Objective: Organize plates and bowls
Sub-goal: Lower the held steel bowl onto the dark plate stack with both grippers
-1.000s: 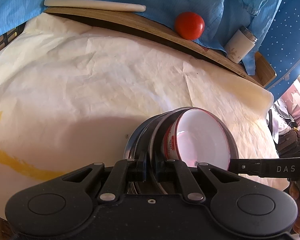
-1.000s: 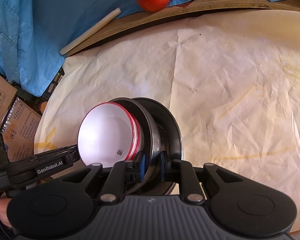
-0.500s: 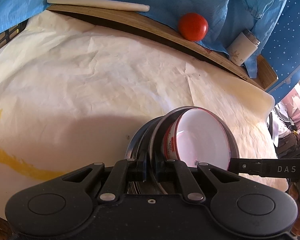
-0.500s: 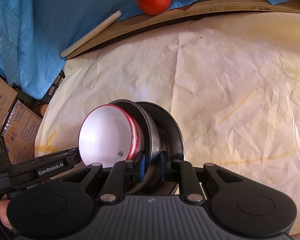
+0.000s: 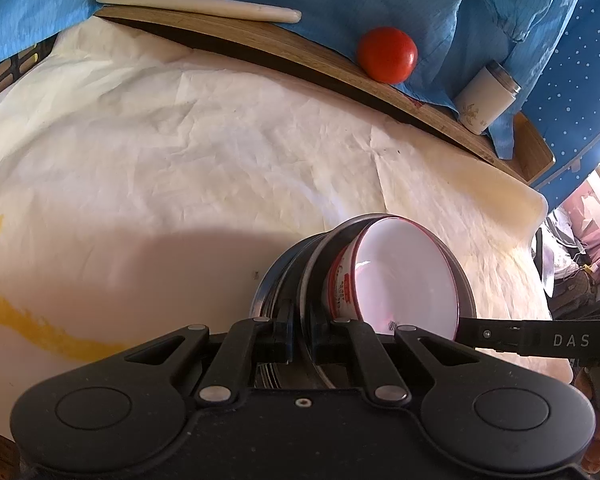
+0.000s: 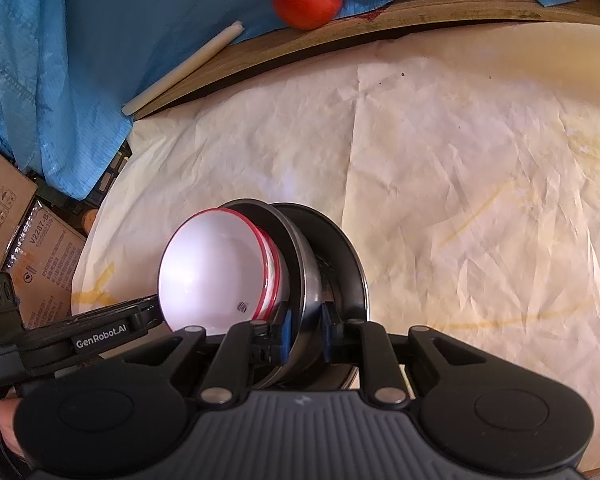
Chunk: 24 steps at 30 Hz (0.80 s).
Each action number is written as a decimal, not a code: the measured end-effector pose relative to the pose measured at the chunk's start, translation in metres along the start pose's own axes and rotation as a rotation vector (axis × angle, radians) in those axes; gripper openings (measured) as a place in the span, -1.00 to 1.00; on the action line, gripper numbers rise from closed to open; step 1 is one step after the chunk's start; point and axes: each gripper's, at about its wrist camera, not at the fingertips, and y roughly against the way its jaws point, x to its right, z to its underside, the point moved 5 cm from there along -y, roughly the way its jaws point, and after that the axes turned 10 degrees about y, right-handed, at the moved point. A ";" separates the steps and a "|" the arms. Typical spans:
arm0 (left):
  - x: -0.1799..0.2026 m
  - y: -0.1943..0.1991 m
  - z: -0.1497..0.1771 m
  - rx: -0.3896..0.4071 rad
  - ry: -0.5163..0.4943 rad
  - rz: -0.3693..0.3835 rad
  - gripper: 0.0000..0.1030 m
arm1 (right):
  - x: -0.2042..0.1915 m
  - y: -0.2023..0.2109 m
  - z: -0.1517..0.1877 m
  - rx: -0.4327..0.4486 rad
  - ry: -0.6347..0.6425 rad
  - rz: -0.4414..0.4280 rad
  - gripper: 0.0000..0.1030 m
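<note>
Bowls: we see a red-rimmed white bowl (image 5: pixel 404 276) nested in steel bowls (image 6: pixel 308 276), above the paper-covered desk (image 5: pixel 180 160).
Left gripper (image 5: pixel 300 320): jaws clenched on a steel rim.
Right gripper (image 6: pixel 304 330): jaws grasping the opposite rim.

White red-rimmed bowl (image 6: pixel 216 272) nested in steel bowls (image 6: pixel 308 276), stack tilted.

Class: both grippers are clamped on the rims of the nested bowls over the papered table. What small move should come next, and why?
Probably lower the stack straight down onto the crumpled white paper. The left gripper and right gripper each pinch a steel bowl rim, the red-rimmed white bowl nests inside, and the paper beside the stack is bare.
</note>
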 end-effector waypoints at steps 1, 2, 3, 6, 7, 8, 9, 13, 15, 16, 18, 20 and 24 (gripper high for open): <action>0.000 0.000 0.000 0.000 0.000 0.000 -0.88 | 0.000 0.000 0.000 0.000 0.002 0.001 -0.63; 0.000 0.000 0.000 0.001 0.000 0.001 -0.88 | -0.001 0.000 0.000 0.000 0.004 0.003 -0.63; 0.000 0.000 0.000 0.000 0.000 0.001 -0.88 | -0.001 0.000 0.000 0.001 0.006 0.004 -0.63; -0.001 0.000 0.000 0.002 -0.003 0.003 -0.87 | -0.001 0.000 0.000 0.002 0.011 0.009 -0.63; 0.000 0.000 0.001 0.002 -0.007 0.000 -0.87 | -0.002 0.001 0.000 0.002 0.015 0.012 -0.64; 0.000 0.001 0.001 0.002 -0.011 -0.001 -0.87 | -0.002 0.000 0.000 0.001 0.021 0.016 -0.64; 0.000 0.001 0.001 0.003 -0.017 -0.003 -0.86 | -0.003 0.000 0.000 0.001 0.029 0.022 -0.64; 0.002 0.002 0.001 0.008 -0.027 -0.009 -0.83 | -0.005 0.000 0.000 0.001 0.054 0.040 -0.64; 0.002 0.002 0.001 0.009 -0.029 -0.015 -0.80 | -0.005 0.000 0.000 0.002 0.053 0.040 -0.64; 0.002 0.002 0.001 0.011 -0.030 -0.018 -0.77 | -0.005 0.000 0.000 0.001 0.052 0.039 -0.64; 0.002 0.002 0.002 0.012 -0.029 -0.018 -0.76 | -0.005 0.000 0.000 0.001 0.053 0.038 -0.64; 0.003 0.002 0.002 0.015 -0.030 -0.021 -0.76 | -0.006 0.000 0.000 0.000 0.053 0.038 -0.64; 0.003 0.003 0.002 0.017 -0.030 -0.027 -0.76 | -0.005 0.000 0.000 0.000 0.056 0.038 -0.64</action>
